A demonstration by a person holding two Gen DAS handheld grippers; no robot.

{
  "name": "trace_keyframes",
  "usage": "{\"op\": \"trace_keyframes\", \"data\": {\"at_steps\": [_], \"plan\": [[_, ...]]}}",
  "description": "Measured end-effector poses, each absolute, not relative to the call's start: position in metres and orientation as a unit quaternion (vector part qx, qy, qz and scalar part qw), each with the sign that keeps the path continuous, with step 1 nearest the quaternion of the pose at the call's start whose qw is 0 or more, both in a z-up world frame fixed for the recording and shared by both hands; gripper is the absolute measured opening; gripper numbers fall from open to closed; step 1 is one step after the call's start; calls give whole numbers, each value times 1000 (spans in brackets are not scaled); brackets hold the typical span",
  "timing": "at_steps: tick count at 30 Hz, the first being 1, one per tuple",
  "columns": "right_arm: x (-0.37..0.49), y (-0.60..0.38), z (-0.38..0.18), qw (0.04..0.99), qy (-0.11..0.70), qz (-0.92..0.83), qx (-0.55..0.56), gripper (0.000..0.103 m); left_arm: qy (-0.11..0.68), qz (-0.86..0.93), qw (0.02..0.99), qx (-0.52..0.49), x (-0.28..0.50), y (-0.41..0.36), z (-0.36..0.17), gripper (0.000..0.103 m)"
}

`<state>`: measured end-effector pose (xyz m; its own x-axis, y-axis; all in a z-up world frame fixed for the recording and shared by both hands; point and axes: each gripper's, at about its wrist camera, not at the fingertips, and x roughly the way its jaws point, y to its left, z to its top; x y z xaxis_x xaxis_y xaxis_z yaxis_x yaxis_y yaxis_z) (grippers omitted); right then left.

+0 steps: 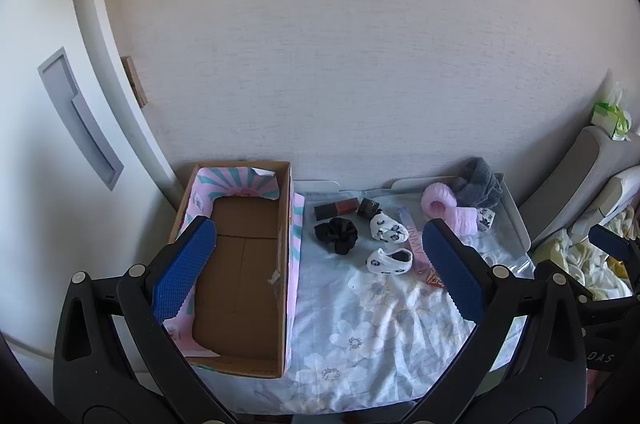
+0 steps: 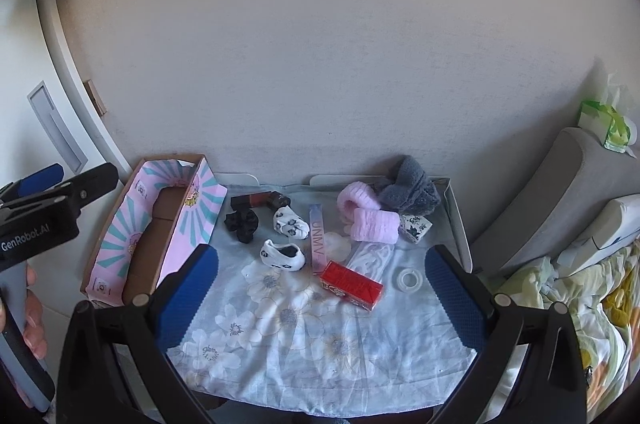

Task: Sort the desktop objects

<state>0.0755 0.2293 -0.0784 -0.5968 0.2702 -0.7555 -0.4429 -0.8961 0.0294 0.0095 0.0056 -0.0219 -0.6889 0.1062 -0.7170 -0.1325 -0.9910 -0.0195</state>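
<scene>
An empty cardboard box (image 1: 236,260) (image 2: 148,244) with pink patterned flaps stands at the left of a small table under a floral cloth (image 1: 376,324) (image 2: 300,328). On the cloth lie a black scrunchie (image 1: 336,234) (image 2: 241,222), two small white socks (image 1: 390,260) (image 2: 282,255), a dark lipstick tube (image 1: 336,209) (image 2: 252,201), a red carton (image 2: 351,285), a pink tube (image 2: 319,244), a tape roll (image 2: 409,279), pink rolled cloths (image 1: 438,204) (image 2: 374,224) and a grey fluffy cloth (image 1: 480,184) (image 2: 408,190). My left gripper (image 1: 320,280) hangs open above the box's right wall. My right gripper (image 2: 322,298) hangs open above the cloth, empty.
A wall runs behind the table and a white cabinet door (image 1: 52,144) stands at the left. A grey cushion (image 2: 560,192) with a green tissue pack (image 2: 606,126) and crumpled bedding (image 2: 580,304) lie to the right. A hand (image 2: 34,320) holds the left gripper's handle.
</scene>
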Motion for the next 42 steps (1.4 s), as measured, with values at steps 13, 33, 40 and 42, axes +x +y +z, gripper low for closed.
{"op": "trace_keyframes", "data": {"at_steps": [13, 33, 40, 42], "plan": [[74, 232, -88, 200, 128, 879, -414, 103, 39, 920, 77, -381, 6, 15, -19, 103], [71, 231, -87, 203, 119, 880, -412, 103, 37, 922, 95, -375, 6, 22, -16, 103], [72, 231, -87, 206, 115, 880, -413, 103, 29, 921, 102, -376, 7, 20, -17, 103], [73, 230, -85, 207, 114, 881, -410, 103, 28, 920, 102, -377, 7, 20, -17, 103]]}}
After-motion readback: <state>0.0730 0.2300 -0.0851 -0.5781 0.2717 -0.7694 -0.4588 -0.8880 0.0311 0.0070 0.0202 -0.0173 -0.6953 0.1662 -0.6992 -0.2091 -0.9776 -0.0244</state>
